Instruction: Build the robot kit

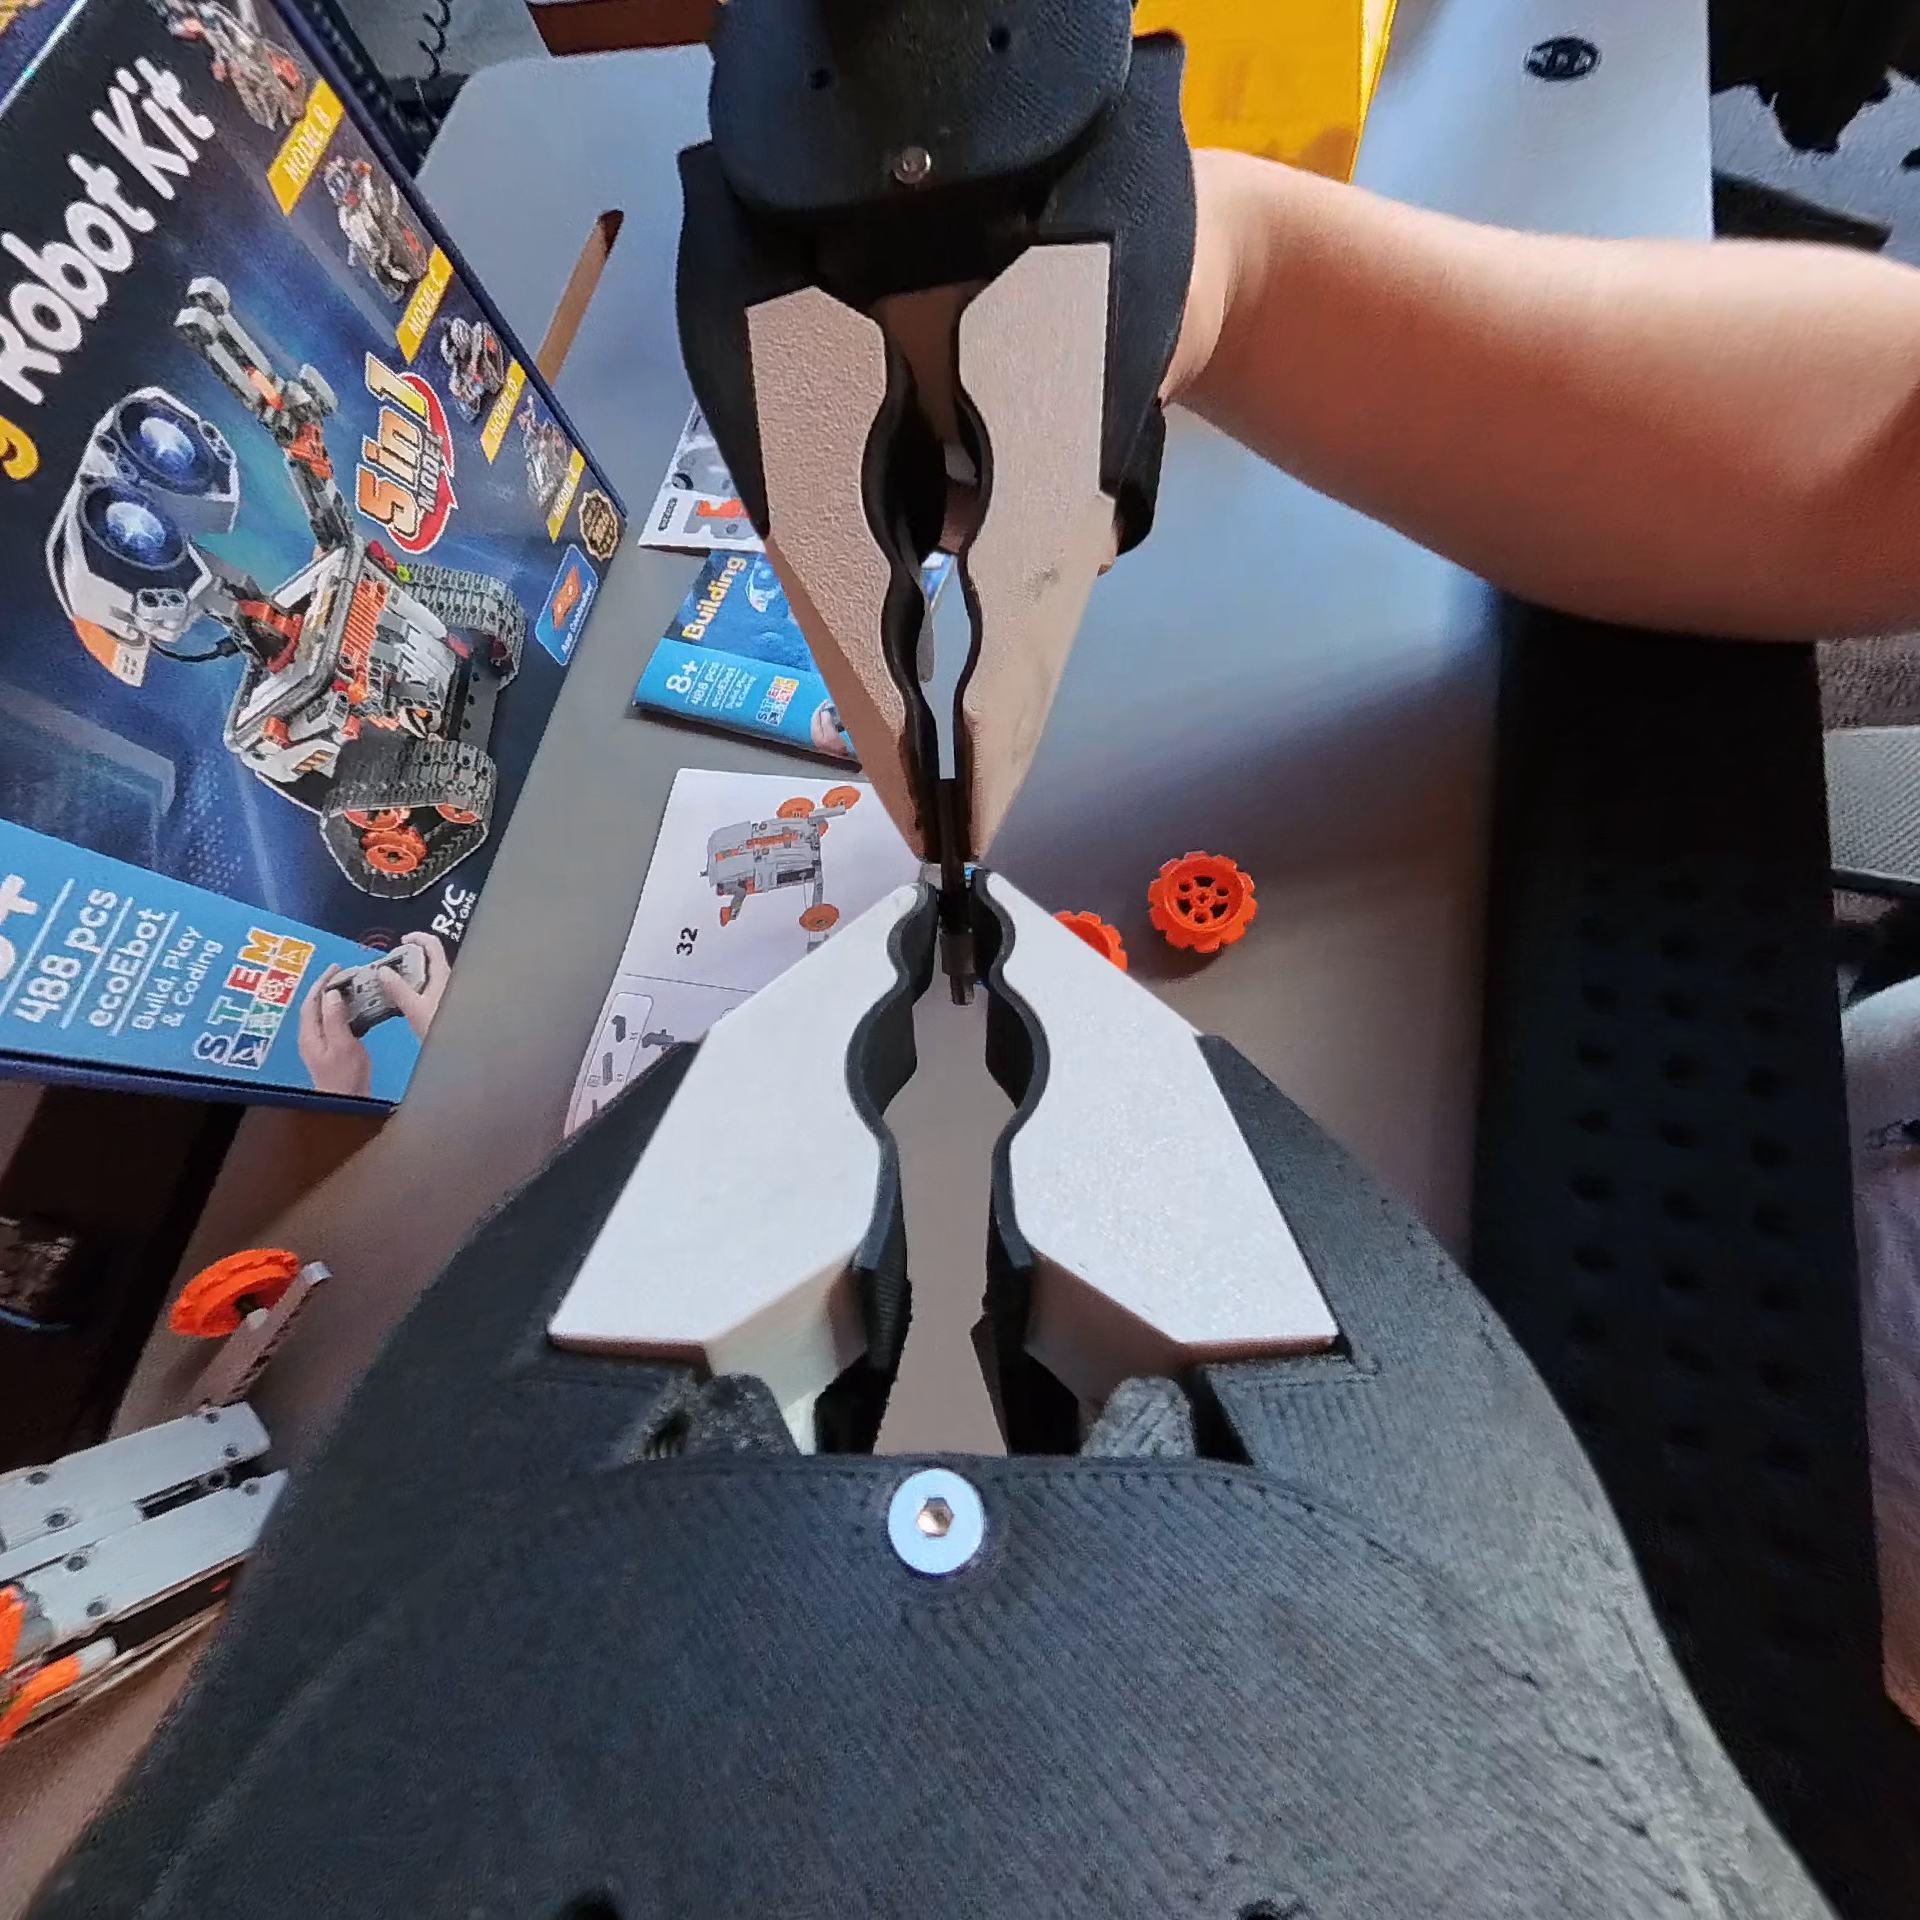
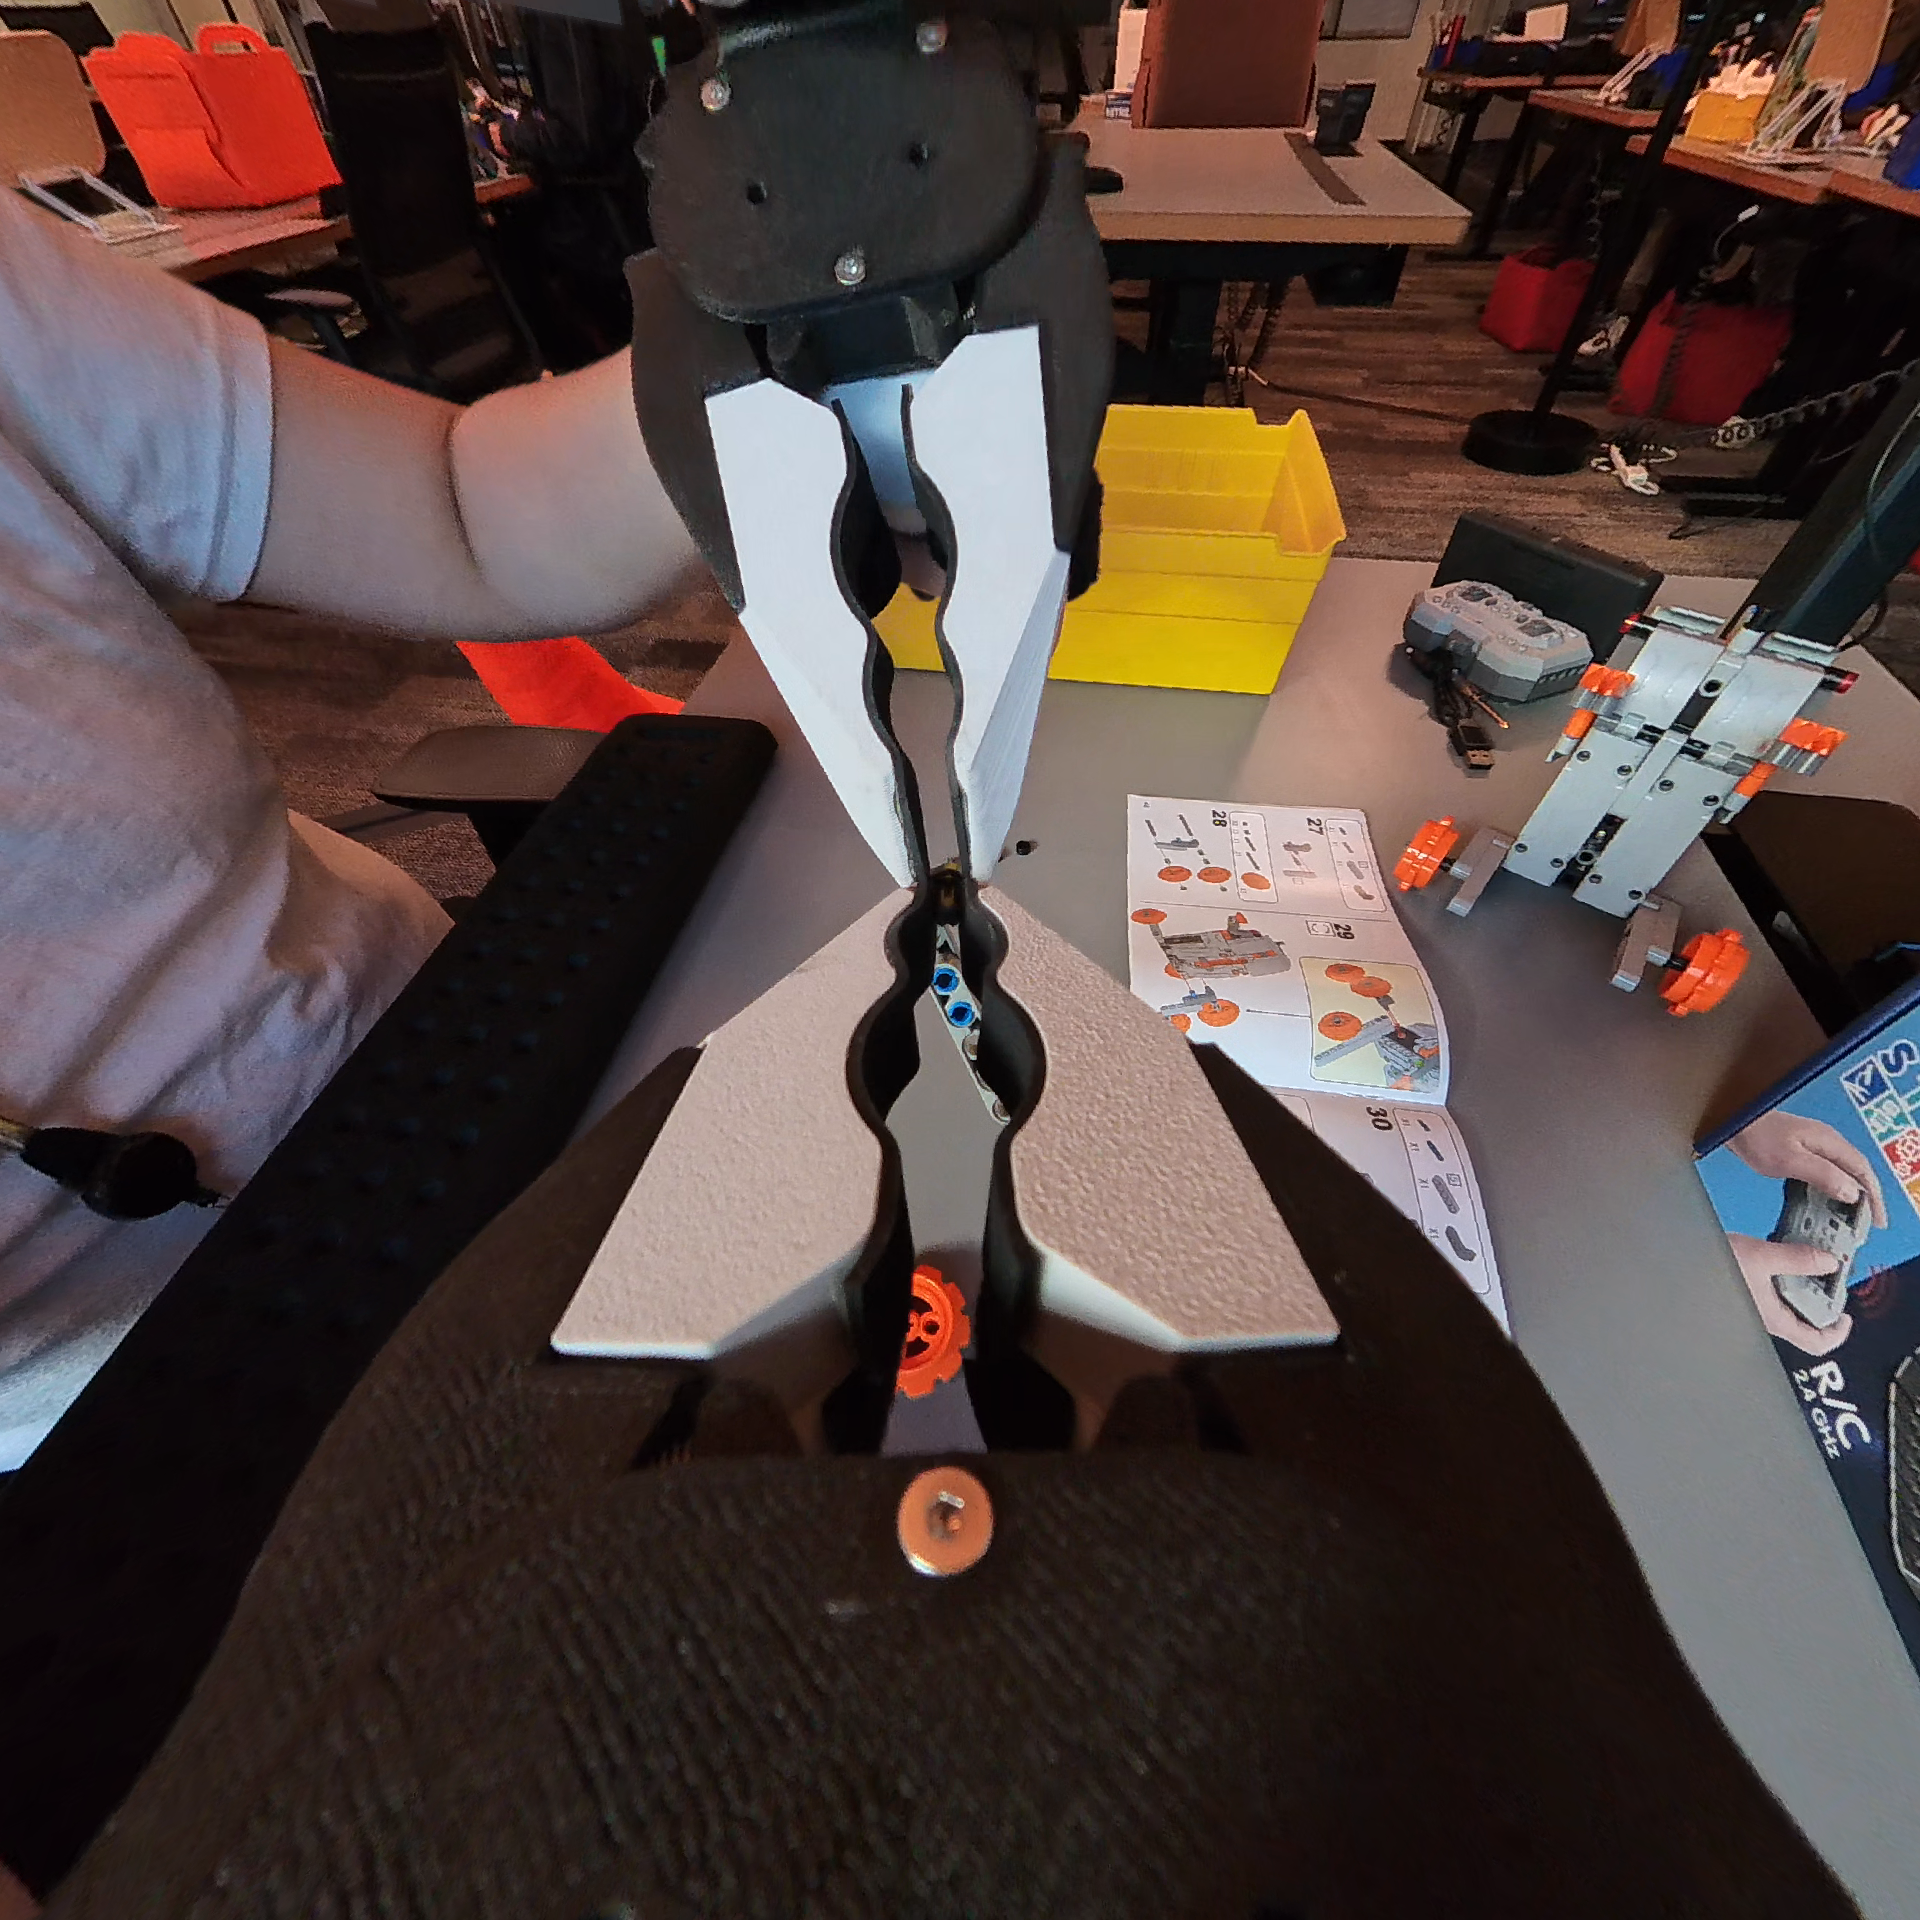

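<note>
Left gripper: we read its fingers as clenched nearly to the tips. In the right wrist view they pinch the end of a grey beam with blue pins, which runs back into the gap between the right gripper's fingers. That's our judgement, since the contact point is tiny and dark.

Right gripper: its fingers are clenched the same way. In the left wrist view its tips look to be clamped on a thin black axle, whose free end pokes in between the left gripper's fingers.

The two grippers meet tip to tip above the grey table, with axle and beam together right at that junction. We can't tell whether the axle is seated in a beam hole.

Just beside the junction:
- Two orange wheels lie on the table, one half hidden by a finger.
- An open instruction booklet lies flat under and past the tips.

Farther out:
- A partly built grey-and-orange model has a grey controller behind it.
- A yellow bin sits at the table's far edge.
- The blue kit box is propped at the side.
- A bare forearm is behind each gripper.
</note>
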